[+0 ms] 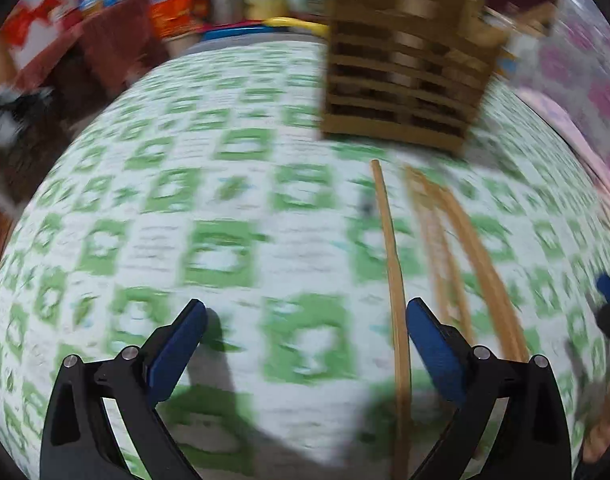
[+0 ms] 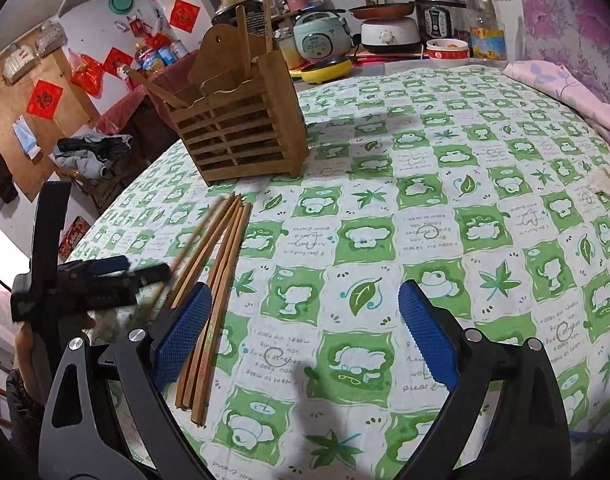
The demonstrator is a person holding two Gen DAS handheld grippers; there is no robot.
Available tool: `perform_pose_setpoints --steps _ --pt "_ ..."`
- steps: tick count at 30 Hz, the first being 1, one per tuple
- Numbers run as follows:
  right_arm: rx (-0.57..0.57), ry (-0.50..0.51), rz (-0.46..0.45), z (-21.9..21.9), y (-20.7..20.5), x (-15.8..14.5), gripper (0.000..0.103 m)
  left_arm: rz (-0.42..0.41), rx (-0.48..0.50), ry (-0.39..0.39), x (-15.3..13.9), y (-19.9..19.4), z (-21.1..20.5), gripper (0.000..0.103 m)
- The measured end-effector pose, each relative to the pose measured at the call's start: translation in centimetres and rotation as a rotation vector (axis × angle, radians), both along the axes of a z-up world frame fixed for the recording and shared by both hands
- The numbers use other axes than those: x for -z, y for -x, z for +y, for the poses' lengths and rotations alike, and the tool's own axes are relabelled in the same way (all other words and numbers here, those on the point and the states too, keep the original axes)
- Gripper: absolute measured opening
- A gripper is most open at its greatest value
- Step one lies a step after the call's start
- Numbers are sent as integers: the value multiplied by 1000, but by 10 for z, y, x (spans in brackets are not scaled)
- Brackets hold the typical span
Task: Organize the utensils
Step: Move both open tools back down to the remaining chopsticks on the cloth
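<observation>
On my right view the tablecloth [image 2: 445,168] reads "I want to make you happy" (upside down in places). The chopsticks [image 2: 213,292] lie flat on it, long axes running from near me toward the holder [image 2: 235,128], just short of it. My right gripper [image 2: 305,336] gapes wide, empty; my left gripper [image 1: 305,344] likewise, one chopstick [image 1: 397,300] by its right finger.

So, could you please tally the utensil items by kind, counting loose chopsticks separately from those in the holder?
Wooden chopstick holder: 1
Chopsticks standing in the holder: 3
Loose chopsticks on the tablecloth: about 5, overlapping
Total: about 9
</observation>
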State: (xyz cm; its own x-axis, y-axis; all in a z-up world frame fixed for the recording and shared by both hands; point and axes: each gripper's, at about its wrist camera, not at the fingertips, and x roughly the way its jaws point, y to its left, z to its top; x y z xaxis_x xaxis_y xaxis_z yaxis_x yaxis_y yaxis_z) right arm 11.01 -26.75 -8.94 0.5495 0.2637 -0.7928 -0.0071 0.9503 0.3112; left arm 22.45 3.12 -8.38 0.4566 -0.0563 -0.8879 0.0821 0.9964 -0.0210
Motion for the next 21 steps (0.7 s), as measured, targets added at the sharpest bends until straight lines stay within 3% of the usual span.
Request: perform_pose_setpoints --steps 3,6,9,14,18,21 --pt "-5 12 -10 1 1 -1 91 -4 -36 36 -2 0 13 98" --pt "-21 31 -17 5 2 -2 91 -8 -13 49 -4 5 12 98" --pt "-35 47 -11 9 2 -1 91 -5 36 33 -4 9 1 98" --pt "-42 52 6 10 1 1 91 -7 81 -66 1 10 -16 98" --pt "-80 33 32 14 1 6 91 -1 90 -49 2 10 -13 99" --pt "-176 28 52 26 6 7 91 -1 156 -42 1 14 -7 99"
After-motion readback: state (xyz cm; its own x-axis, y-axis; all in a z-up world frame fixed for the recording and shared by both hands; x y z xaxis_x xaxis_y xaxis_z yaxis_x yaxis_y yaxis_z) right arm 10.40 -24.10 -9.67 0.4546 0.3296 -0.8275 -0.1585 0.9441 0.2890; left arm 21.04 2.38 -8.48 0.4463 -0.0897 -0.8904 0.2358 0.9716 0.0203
